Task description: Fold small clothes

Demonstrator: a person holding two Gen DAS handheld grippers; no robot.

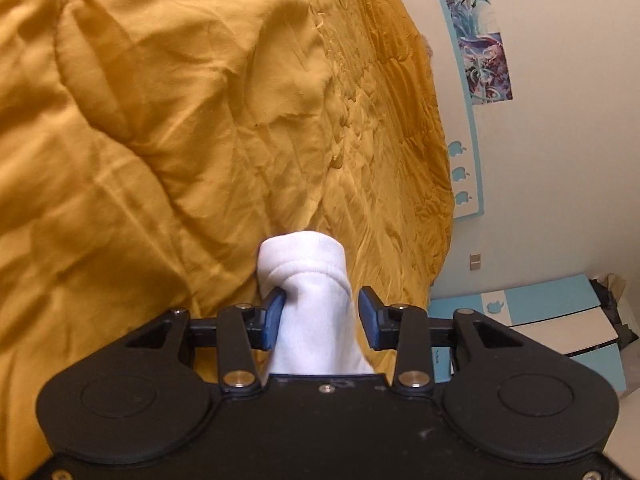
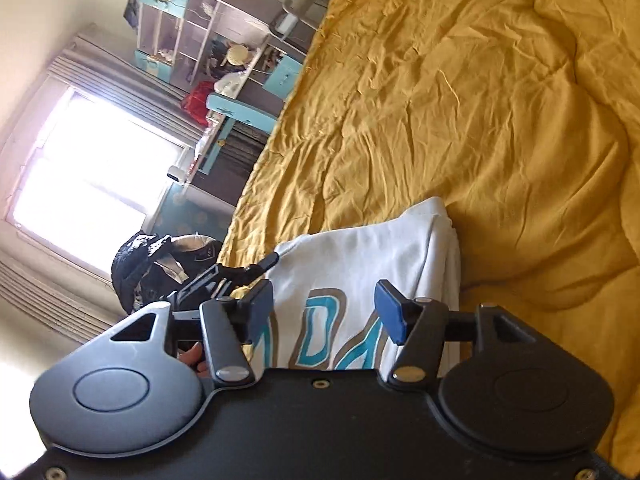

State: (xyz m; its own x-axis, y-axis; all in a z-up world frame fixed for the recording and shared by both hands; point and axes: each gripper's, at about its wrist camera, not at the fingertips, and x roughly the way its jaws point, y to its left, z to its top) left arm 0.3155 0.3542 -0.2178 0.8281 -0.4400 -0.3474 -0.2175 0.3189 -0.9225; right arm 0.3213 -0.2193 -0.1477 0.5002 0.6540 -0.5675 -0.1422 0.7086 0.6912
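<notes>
A white garment with teal and tan letters lies folded on the yellow bedcover. My right gripper hovers over its near part. The jaws stand wide apart and the blue pads touch no cloth. In the left wrist view a bunched white fold of the garment stands up between the jaws of my left gripper. Its left pad rests against the cloth and the right pad stands just clear of it. In the right wrist view one dark finger of the left gripper shows at the garment's left edge.
The rumpled yellow bedcover fills most of both views. A white wall with posters and blue-and-white furniture lie to the right of the left gripper. Beyond the bed's left edge are a bright window, shelves and a dark bag.
</notes>
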